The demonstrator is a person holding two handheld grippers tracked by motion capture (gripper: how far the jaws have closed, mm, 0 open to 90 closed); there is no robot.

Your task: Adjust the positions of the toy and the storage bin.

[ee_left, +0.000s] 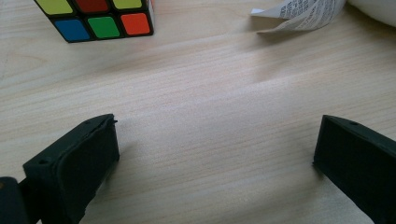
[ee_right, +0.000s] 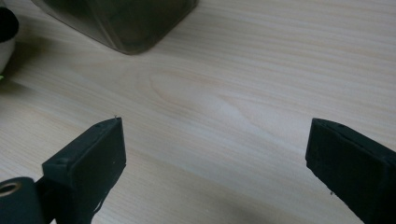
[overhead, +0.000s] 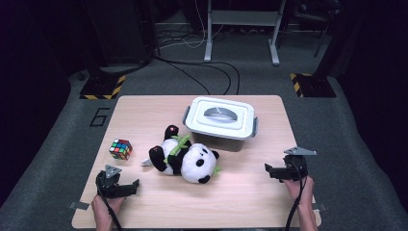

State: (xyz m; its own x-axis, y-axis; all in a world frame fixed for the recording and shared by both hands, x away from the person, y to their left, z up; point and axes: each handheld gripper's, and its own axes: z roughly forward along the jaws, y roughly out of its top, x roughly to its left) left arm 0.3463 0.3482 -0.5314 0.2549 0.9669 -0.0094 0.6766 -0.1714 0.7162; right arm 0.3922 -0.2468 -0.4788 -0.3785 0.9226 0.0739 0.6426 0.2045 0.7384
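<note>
Plush panda: black and white, green strap across the chest, lies on its side at centre of the high view, head toward lower right, one black foot raised toward the upper left. White printed tag sticks out from its lower-left end, flat on the wood, at the top right of the left gripper view.

Puzzle cube: multicoloured, black-edged, sits flat, left of centre in the high view, well apart from the panda; blue, green and orange squares show at upper left of the left gripper view.
</note>
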